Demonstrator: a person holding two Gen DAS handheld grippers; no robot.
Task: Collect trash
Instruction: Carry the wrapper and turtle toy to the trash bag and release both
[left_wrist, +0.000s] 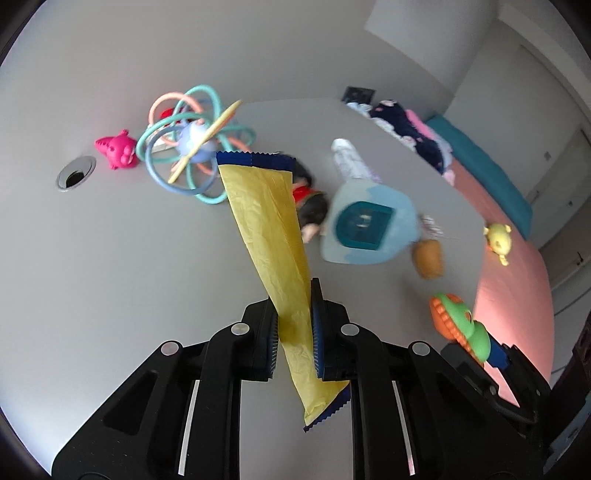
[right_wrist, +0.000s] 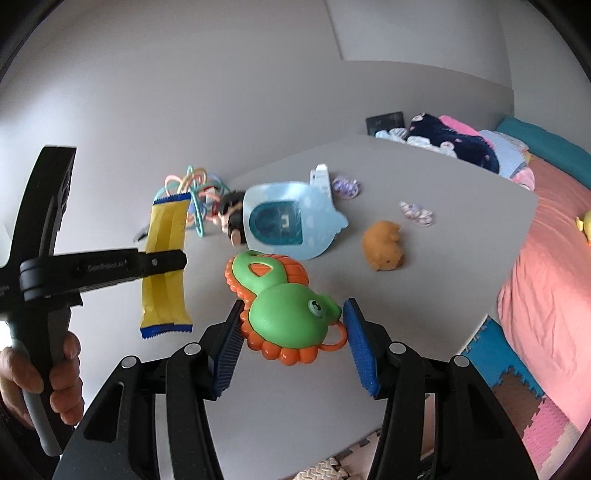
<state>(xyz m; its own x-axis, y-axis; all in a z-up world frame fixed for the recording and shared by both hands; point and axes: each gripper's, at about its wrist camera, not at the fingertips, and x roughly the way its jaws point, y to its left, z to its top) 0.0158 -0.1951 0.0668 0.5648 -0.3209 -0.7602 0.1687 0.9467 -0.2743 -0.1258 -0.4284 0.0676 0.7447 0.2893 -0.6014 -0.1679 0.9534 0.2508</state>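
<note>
A long yellow wrapper (left_wrist: 269, 229) with blue serrated ends hangs clear of the grey table (left_wrist: 129, 258), and my left gripper (left_wrist: 294, 299) is shut on its lower half. The right wrist view shows the same wrapper (right_wrist: 166, 229) clamped from the side by the left gripper (right_wrist: 179, 260), whose handle a person's hand (right_wrist: 62, 369) holds. My right gripper (right_wrist: 294, 306) is shut on a green and orange plastic toy (right_wrist: 288, 310); its blue pads press the orange rim and the snout. That toy (left_wrist: 458, 325) shows at the lower right of the left wrist view.
On the table lie a ring toy (left_wrist: 184, 147), a pink figure (left_wrist: 118, 149), a doll (right_wrist: 232, 218), a light blue toy board (right_wrist: 288, 221), a brown hamster toy (right_wrist: 384, 247) and small crumpled scraps (right_wrist: 417, 214). A cable hole (left_wrist: 75, 173) is left. A pink bed (right_wrist: 546, 277) borders the right edge.
</note>
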